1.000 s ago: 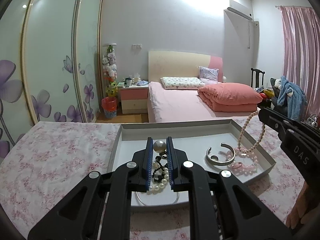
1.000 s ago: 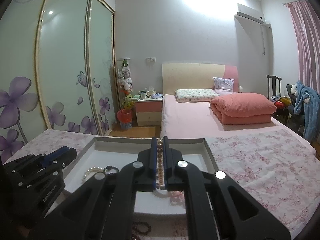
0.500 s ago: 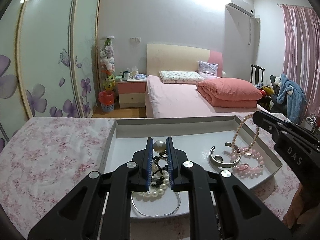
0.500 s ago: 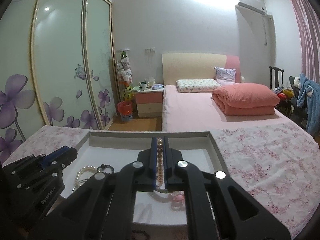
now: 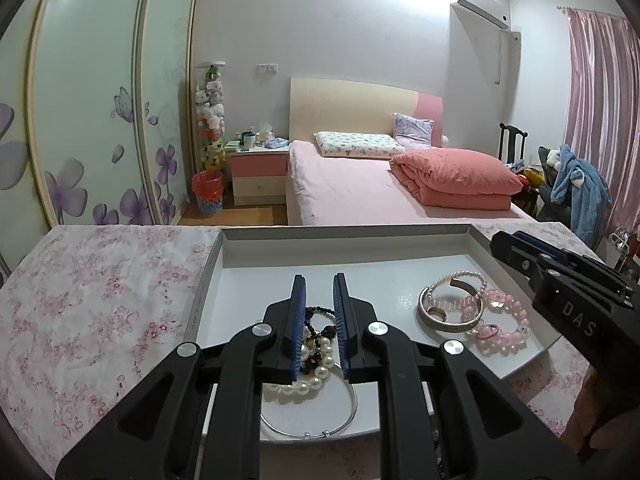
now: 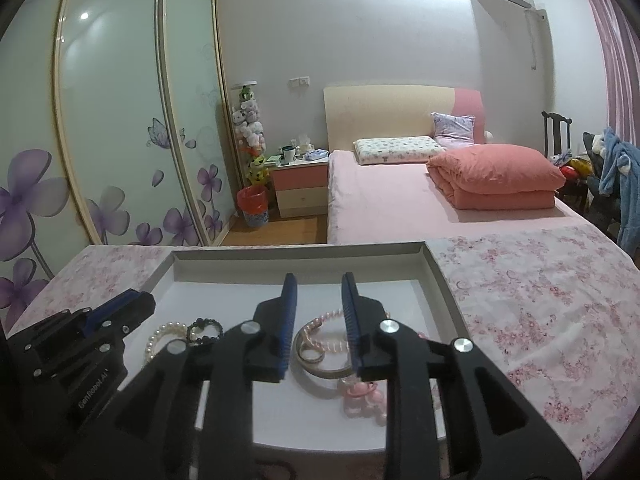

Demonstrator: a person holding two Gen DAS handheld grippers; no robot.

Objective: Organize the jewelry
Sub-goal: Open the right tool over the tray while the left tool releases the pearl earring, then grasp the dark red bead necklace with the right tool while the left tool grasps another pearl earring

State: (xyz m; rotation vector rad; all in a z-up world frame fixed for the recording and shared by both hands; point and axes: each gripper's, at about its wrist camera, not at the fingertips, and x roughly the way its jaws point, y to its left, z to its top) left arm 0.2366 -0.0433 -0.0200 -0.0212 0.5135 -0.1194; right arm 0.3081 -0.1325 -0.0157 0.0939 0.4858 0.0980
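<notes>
Both strands now lie in the tray (image 5: 408, 236), left gripper (image 5: 319, 322) and right gripper (image 6: 318, 322) just parted and empty; sorting looks nearly done.

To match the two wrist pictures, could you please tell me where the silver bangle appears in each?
Left wrist: silver bangle lies right of centre in the tray, beside the pink beads.
Right wrist: the bangle is at lower centre, between the right gripper's open fingers and partly hidden by them.
Shared landmark: the folded pink quilt on the bed.
</notes>
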